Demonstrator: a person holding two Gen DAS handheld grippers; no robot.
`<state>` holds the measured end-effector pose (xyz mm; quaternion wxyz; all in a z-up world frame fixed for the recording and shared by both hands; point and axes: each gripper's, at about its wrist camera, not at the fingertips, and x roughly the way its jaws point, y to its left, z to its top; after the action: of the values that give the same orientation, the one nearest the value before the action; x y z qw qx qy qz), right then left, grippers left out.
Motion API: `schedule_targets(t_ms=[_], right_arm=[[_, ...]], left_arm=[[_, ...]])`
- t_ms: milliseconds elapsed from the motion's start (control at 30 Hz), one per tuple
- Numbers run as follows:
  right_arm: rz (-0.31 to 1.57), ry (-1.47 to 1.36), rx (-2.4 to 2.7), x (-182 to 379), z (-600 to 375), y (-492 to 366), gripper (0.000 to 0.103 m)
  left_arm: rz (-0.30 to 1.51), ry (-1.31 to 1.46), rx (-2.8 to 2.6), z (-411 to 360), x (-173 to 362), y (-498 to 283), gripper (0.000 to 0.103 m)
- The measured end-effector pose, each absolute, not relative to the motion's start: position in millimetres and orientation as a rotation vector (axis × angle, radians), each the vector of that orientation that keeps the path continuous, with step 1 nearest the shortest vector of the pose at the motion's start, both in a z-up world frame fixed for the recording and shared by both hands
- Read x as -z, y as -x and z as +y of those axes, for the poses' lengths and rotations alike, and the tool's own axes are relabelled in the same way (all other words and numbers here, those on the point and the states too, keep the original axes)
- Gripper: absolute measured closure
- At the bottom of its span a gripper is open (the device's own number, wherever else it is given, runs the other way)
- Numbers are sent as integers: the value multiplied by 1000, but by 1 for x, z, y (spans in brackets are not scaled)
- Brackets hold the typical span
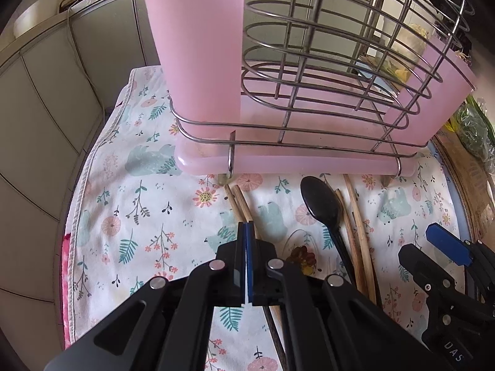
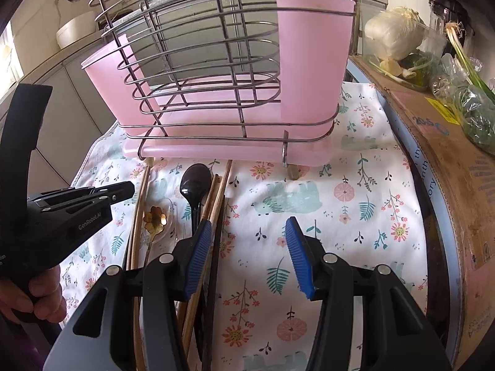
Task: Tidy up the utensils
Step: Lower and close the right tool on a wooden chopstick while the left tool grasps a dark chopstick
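The fingers of the left gripper (image 1: 246, 232) were clenched, the blue pads pressed flat together; a thin white sliver showed between them at their near end, though what it was could not be told, and no utensil was seen in the grasp. The fingers of the right gripper (image 2: 247, 256) stood released, part open, with only the floral cloth (image 2: 340, 216) between them and nothing held. The utensils lay loose on the cloth, just near of the pink drainer rack (image 2: 222, 99), which stood at the far side of the bench with its wire cage and pink cups apparently empty. In the pile were a black spoon (image 1: 320, 204), several wooden chopsticks (image 1: 355, 216), a small gold flower-headed spoon (image 2: 154, 219) and a dark flat handle (image 2: 216, 262) beside the right gripper's left pad. A cardboard box (image 2: 448, 170) with bagged greens (image 2: 470, 105) sat at the right. In judgement, the task stood at an early step: picking the first utensil, nothing yet racked. The next move would call for the left fingers to reopen and settle squarely over one chopstick or spoon handle, singling it from its neighbours, which lay touching. The lift would then need to clear the rack's wire rim before lowering into a cup.
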<state>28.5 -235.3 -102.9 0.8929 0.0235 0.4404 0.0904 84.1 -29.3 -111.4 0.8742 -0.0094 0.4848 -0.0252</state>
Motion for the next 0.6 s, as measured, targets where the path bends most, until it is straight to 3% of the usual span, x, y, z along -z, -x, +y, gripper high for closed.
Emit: schedule_targets(t_ms=[600], right_arm=[[895, -27, -186, 95, -230, -21, 53]], left_arm=[[893, -7, 55, -37, 77, -58, 103]])
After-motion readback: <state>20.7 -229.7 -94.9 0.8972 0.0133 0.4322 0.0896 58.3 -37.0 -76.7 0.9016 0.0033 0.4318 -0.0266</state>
